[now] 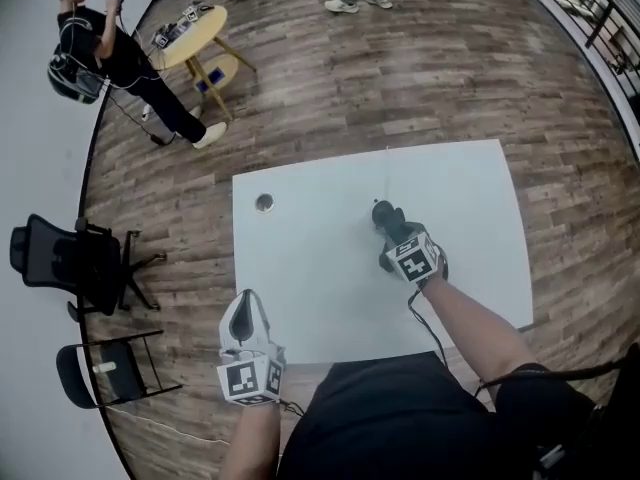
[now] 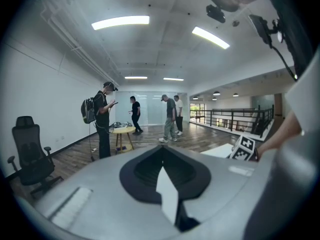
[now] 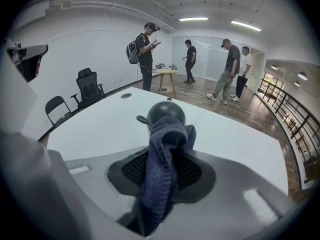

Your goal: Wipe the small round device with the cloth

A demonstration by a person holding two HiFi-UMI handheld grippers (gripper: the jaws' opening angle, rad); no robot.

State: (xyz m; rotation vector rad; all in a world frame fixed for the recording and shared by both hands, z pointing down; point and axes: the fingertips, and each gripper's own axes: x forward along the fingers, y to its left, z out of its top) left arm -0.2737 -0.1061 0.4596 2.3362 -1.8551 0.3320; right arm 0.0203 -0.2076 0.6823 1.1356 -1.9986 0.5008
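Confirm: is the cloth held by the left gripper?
No, the cloth is pinched in the right gripper; the left gripper holds nothing.

A wood-plank floor (image 1: 420,78) runs under the white table (image 1: 300,268) in a wide room with plain white walls (image 2: 40,94). At the far left stands a small round yellow table (image 1: 195,33) — a person with a backpack (image 1: 100,58) is beside it. A black office chair (image 1: 60,258) and a folding chair (image 1: 95,373) sit by the left wall. A dark railing (image 1: 590,18) lines the far right, and long light strips (image 2: 120,21) glow on the ceiling.
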